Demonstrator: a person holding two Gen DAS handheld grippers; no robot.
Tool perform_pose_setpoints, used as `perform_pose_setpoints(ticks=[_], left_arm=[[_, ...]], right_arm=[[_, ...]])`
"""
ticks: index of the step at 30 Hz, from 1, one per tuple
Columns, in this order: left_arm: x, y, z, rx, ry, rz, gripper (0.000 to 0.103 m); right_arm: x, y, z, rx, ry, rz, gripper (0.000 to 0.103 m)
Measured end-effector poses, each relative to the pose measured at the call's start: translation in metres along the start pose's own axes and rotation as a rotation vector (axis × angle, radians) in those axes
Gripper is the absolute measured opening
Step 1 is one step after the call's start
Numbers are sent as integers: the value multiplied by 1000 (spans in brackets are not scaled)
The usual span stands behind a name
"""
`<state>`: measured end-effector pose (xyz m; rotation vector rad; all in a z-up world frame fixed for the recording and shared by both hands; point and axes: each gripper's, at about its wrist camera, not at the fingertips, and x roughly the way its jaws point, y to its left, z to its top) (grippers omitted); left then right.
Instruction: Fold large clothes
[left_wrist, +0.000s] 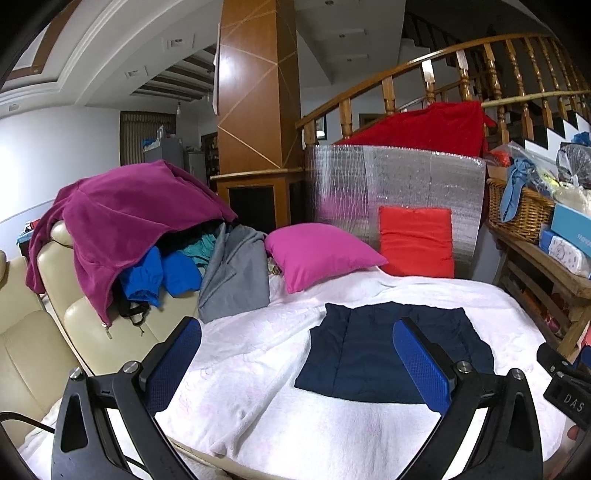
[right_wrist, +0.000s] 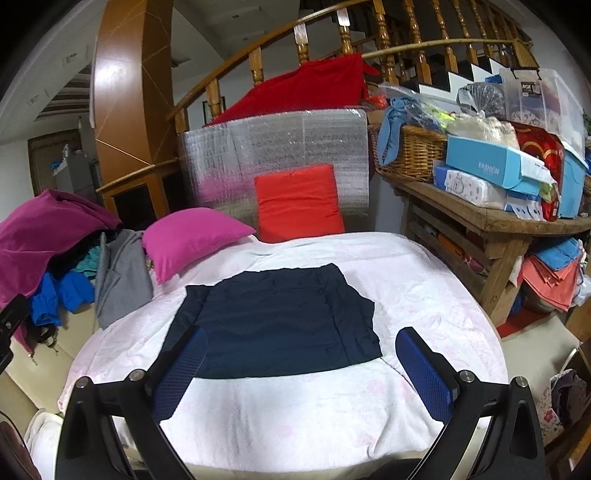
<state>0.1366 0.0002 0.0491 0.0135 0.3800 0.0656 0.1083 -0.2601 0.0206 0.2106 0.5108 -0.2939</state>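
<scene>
Navy garment (right_wrist: 273, 321) lies flat, partly folded, mid-bed on white blanket (right_wrist: 303, 406). Left hand-held gripper (left_wrist: 295, 354) spread wide, nothing in it, above the blanket left of garment. Right hand-held gripper (right_wrist: 301, 363) also spread, empty, over garment's near edge. Clothes pile (left_wrist: 140, 236) on sofa (left_wrist: 33, 354) at left.

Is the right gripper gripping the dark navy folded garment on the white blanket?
No: the right gripper is open and empty, above the dark navy garment.
</scene>
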Motion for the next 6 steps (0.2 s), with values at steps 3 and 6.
perform_pose_setpoints(ticks=[3, 6], left_arm=[[22, -3, 2, -4, 8, -16, 103], [67, 11, 7, -64, 33, -5, 103]], right_arm=[[25, -8, 8, 7, 12, -10, 103], [66, -28, 20, 9, 12, -44, 103]])
